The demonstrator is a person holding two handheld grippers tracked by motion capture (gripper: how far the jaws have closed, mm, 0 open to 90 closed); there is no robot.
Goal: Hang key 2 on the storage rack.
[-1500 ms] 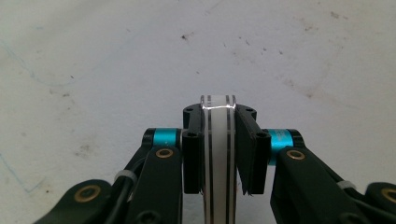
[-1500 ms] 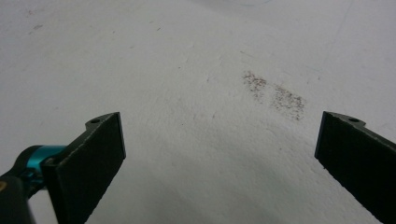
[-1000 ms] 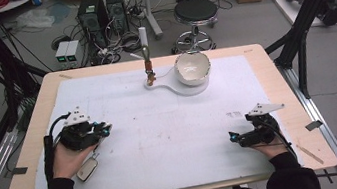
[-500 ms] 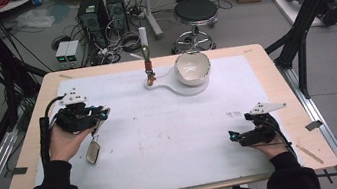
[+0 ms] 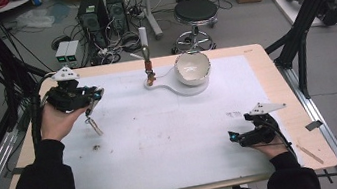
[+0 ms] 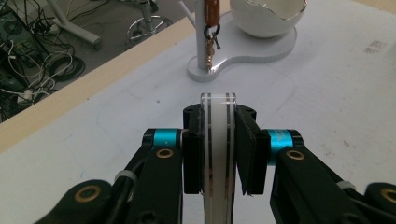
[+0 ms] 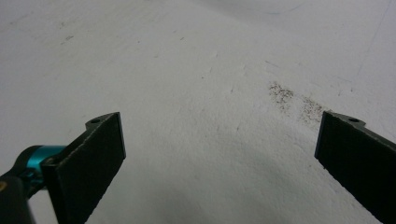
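Observation:
My left gripper (image 5: pixel 92 98) is held up over the far left of the white mat (image 5: pixel 173 139), shut on a thin whitish slab (image 5: pixel 94 126) that hangs down from the jaws. In the left gripper view the slab (image 6: pixel 218 116) stands edge-on between the pads, with two dark lines along its edge. Ahead of it a white stand (image 6: pixel 201 42) carries a small hook with keys (image 6: pixel 211 44). Beside that sits a white bowl (image 5: pixel 192 68) on the same white base. My right gripper (image 5: pixel 234 138) rests low at the near right, open, with bare mat between its jaws (image 7: pixel 219 149).
Dark specks (image 5: pixel 96 147) mark the mat near the left. Black frame posts (image 5: pixel 299 34) rise beside the table's right and left edges. A stool (image 5: pixel 195 12), computer cases (image 5: pixel 102 11) and cables lie beyond the far edge.
My left hand has risen and moved toward the far left edge, lifting the slab off the mat. The right hand has stayed where it was.

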